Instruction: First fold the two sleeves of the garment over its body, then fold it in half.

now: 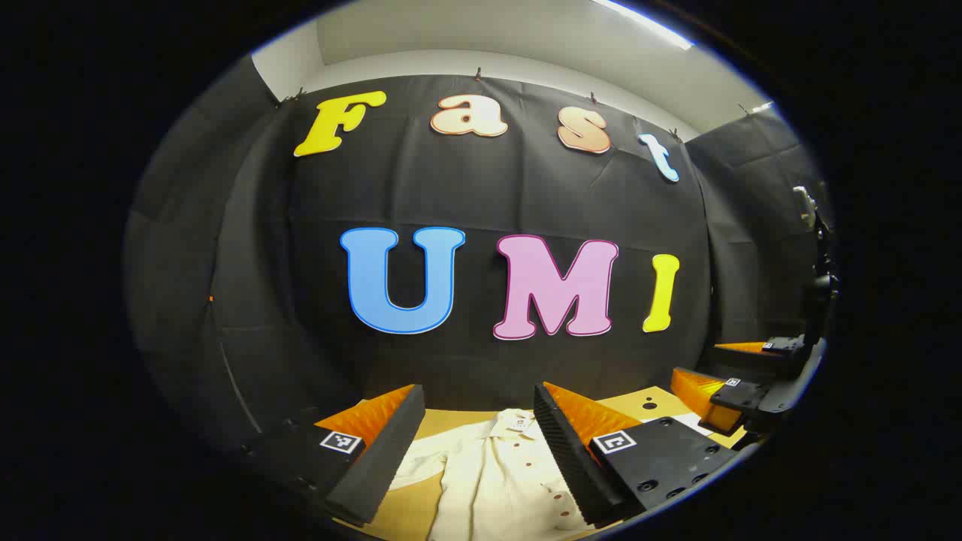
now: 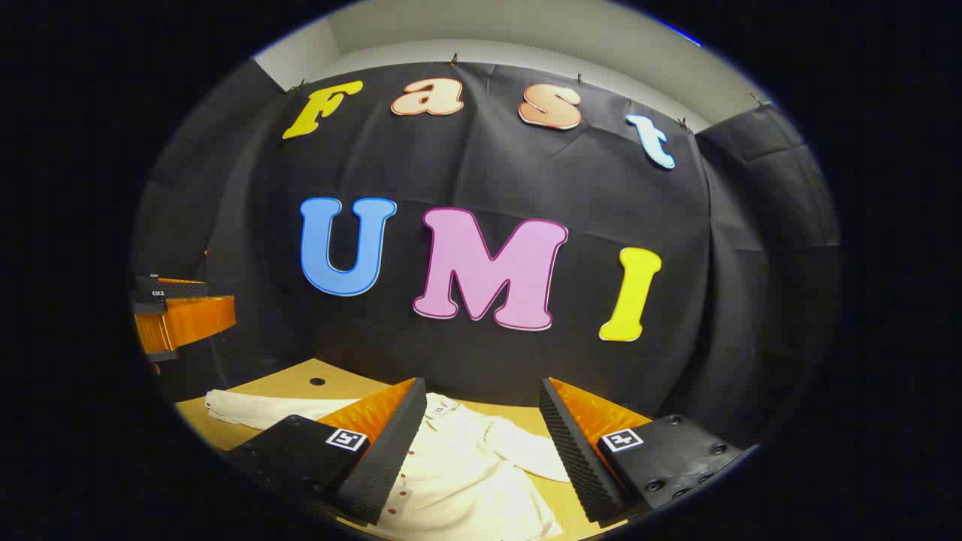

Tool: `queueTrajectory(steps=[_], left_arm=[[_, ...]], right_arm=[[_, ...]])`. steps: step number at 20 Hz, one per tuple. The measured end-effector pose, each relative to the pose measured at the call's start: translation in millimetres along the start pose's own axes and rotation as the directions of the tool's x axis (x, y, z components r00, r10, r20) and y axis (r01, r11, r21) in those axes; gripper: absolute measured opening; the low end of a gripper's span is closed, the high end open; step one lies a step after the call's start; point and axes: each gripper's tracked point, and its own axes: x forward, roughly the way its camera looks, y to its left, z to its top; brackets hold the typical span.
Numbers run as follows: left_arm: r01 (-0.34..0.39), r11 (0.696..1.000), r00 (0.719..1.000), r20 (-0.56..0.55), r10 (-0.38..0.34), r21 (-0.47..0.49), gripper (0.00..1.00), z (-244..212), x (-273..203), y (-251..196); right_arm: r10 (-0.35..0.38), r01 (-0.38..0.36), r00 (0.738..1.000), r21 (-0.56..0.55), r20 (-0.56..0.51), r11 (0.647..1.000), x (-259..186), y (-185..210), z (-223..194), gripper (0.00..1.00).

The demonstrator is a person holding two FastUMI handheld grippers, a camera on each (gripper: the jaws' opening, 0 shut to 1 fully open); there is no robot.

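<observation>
A cream button-up shirt lies flat on the wooden table, collar toward the back wall. My left gripper hovers above it, open, with nothing between its fingers. In the right gripper view the shirt shows one sleeve spread out to the left and the other sleeve angled beside the body. My right gripper is also open and empty above the shirt. Each gripper shows at the edge of the other's view: the right gripper and the left gripper, both held off the table.
The black cloth wall stands close behind the table's far edge. A small round hole is in the tabletop near the spread sleeve. Bare wood lies around the shirt.
</observation>
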Motion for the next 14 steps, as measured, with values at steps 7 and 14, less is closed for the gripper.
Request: queueTrajectory(steps=[7,14], left_arm=[[0.019,1.0,1.0,-0.006,-0.019,0.015,0.95,-7,12,-9],[0.026,1.0,0.999,-0.032,-0.026,0.011,0.95,-15,21,-12]], right_arm=[[-0.029,0.032,0.995,0.037,-0.097,0.999,12,-23,-40,0.96],[-0.049,0.057,0.993,0.064,-0.109,0.996,20,-33,-48,0.96]])
